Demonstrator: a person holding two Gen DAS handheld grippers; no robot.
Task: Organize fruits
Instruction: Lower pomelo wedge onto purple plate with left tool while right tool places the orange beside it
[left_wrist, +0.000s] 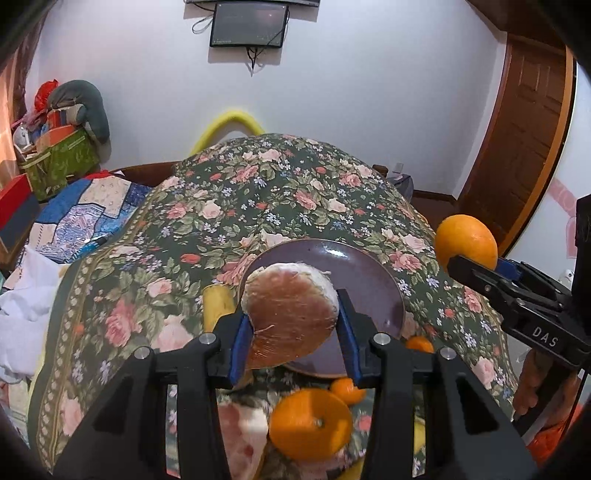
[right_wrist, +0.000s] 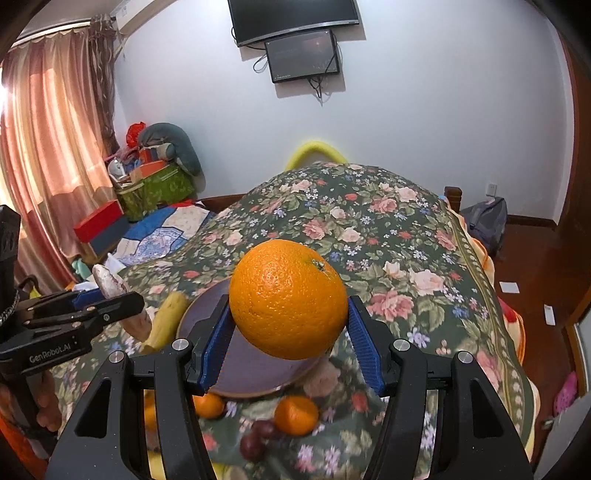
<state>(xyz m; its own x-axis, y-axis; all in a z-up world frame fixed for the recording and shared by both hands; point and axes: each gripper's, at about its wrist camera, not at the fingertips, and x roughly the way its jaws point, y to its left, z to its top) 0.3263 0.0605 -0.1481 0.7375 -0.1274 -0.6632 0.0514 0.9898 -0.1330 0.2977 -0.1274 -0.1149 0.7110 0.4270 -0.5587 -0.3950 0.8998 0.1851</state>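
- While we carry fruit in both tools, the left gripper (left_wrist: 293, 325) clamps a brown, white-edged fruit slice (left_wrist: 290, 314) by its edges, and the right gripper (right_wrist: 288, 325) grips a large orange (right_wrist: 288, 299); both hang above the purple plate (left_wrist: 369, 273).
- The slice is thin and sits off-centre in the pads; we judge it could twist or slip out on a tilt.
- The orange is round and smooth; a loose squeeze may let it roll off onto the floral bedspread (right_wrist: 388, 236).
- The soft bedspread may tip the plate.
- At the plate's nine o'clock lies a banana (right_wrist: 166, 321); at six, small oranges (right_wrist: 295, 415) and dark grapes (right_wrist: 258, 437) crowd the near rim.
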